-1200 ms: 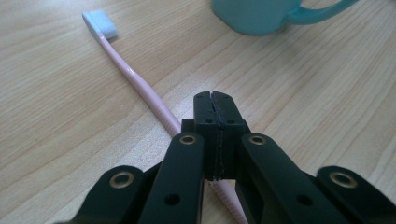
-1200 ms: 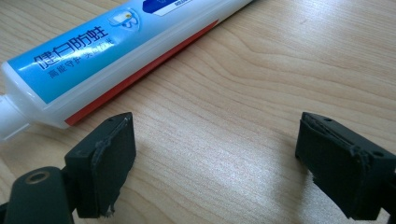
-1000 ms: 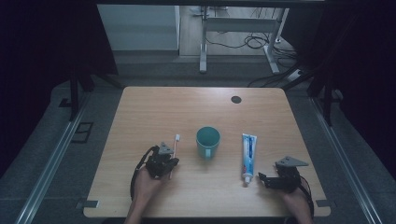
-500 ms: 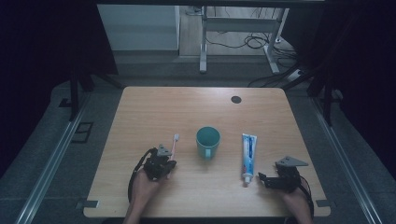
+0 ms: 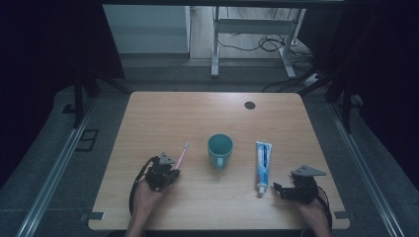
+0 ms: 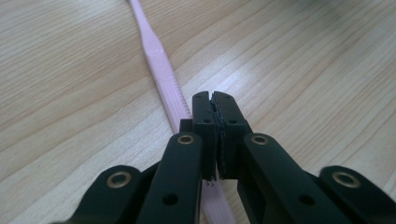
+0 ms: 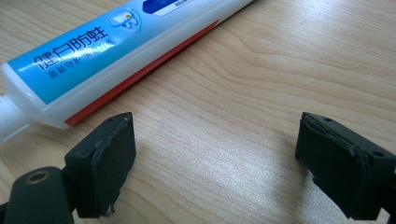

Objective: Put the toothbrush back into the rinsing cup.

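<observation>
A pink toothbrush [image 5: 182,154] lies on the wooden table [image 5: 197,113], left of a teal cup [image 5: 220,150]. My left gripper [image 5: 171,171] sits over the handle's near end. In the left gripper view its jaws [image 6: 213,95] are shut together with nothing between them, and the toothbrush [image 6: 156,60] runs along the table beneath and just left of them. A blue and white toothpaste tube [image 5: 262,163] lies right of the cup. My right gripper [image 5: 276,188] stands open just right of its cap end. The tube [image 7: 116,51] lies beyond the gripper [image 7: 214,122].
A dark round hole [image 5: 249,105] marks the table's far right. The far half of the table is bare wood. Beyond the far edge stand a metal frame [image 5: 215,44] and cables on the floor.
My left gripper has shifted slightly to the left over the toothbrush handle. The toothbrush, cup, tube and right gripper have not moved.
</observation>
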